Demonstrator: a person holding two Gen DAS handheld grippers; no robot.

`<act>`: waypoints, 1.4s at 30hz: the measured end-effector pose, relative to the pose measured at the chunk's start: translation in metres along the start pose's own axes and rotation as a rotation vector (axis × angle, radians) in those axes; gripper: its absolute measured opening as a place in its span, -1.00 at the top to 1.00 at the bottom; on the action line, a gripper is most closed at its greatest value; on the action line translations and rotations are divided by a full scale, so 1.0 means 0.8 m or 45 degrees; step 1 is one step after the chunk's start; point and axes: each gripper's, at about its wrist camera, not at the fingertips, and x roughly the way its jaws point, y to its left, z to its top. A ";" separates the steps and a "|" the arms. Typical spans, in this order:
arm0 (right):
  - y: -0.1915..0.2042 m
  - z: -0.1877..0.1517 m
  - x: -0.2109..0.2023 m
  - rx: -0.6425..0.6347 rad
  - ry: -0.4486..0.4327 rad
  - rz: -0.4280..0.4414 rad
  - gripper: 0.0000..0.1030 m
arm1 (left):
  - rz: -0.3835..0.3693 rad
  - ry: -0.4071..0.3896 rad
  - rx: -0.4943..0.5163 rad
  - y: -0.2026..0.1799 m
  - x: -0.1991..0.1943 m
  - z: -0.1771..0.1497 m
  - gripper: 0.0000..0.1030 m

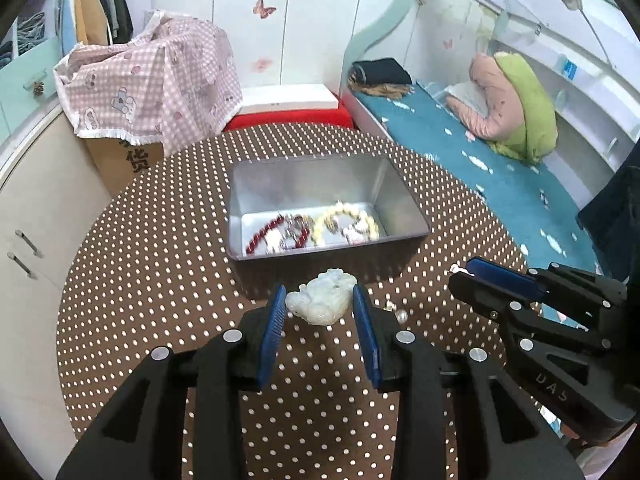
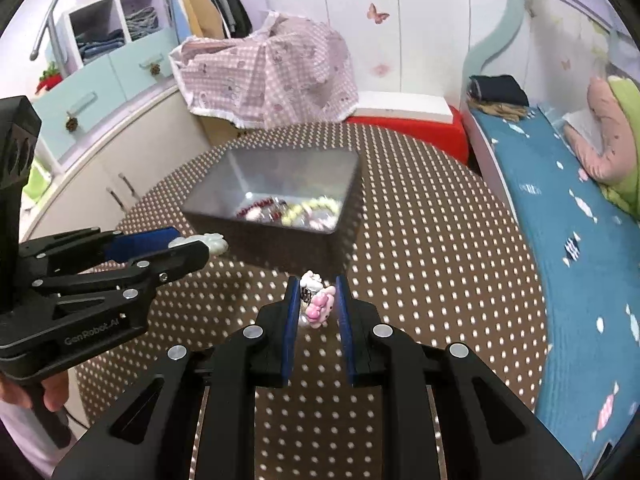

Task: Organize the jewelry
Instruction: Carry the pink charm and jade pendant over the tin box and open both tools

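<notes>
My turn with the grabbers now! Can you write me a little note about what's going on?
Left gripper: shut on the white carved pendant.
Right gripper: shut on the pink and white charm piece.
Metal tin on the dotted table, just ahead of both grippers.
Done: red bead bracelet and cream bead bracelet are in the tin.
Left: put both held pieces in; a small pearl lies on the table.

Bright, even indoor light — fisheye-warped edges, tin motion-blurred.
</notes>
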 end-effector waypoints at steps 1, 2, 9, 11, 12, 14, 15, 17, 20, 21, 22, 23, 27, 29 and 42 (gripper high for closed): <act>0.002 0.004 -0.001 -0.003 -0.005 0.002 0.63 | 0.004 -0.008 0.001 0.002 -0.001 0.004 0.37; 0.004 0.011 -0.002 -0.005 -0.014 0.004 0.63 | 0.010 -0.020 0.003 0.002 -0.003 0.009 0.37; 0.010 0.050 0.002 0.003 -0.057 0.012 0.63 | 0.009 -0.079 0.007 0.007 -0.011 0.043 0.37; 0.009 0.061 0.007 0.010 -0.060 0.017 0.63 | 0.008 -0.090 0.008 0.007 -0.010 0.051 0.37; 0.008 0.064 0.009 0.013 -0.064 0.017 0.63 | 0.010 -0.094 0.008 0.008 -0.009 0.055 0.37; 0.009 0.074 0.014 0.015 -0.071 0.020 0.63 | 0.004 -0.099 0.007 0.011 -0.005 0.064 0.37; 0.009 0.077 0.016 0.015 -0.072 0.024 0.63 | 0.001 -0.099 0.005 0.012 -0.002 0.067 0.37; 0.010 0.086 0.021 0.013 -0.076 0.031 0.63 | 0.002 -0.100 0.002 0.014 0.003 0.072 0.37; 0.010 0.093 0.026 0.021 -0.084 0.036 0.63 | -0.007 -0.100 -0.008 0.020 0.010 0.077 0.37; 0.011 0.097 0.028 0.023 -0.091 0.042 0.63 | -0.012 -0.100 -0.012 0.022 0.012 0.078 0.37; 0.013 0.100 0.029 0.022 -0.098 0.053 0.63 | -0.014 -0.098 -0.020 0.023 0.013 0.079 0.36; 0.013 0.102 0.030 0.020 -0.101 0.059 0.63 | -0.016 -0.095 -0.035 0.027 0.016 0.081 0.36; 0.019 0.111 0.035 0.004 -0.114 0.077 0.56 | 0.016 -0.106 -0.044 0.036 0.020 0.083 0.34; 0.016 0.113 0.037 0.036 -0.101 0.066 -0.11 | 0.067 -0.101 -0.053 0.041 0.021 0.083 0.27; -0.007 0.103 0.039 0.119 -0.101 -0.029 -0.42 | 0.076 -0.089 -0.085 0.065 0.017 0.074 0.02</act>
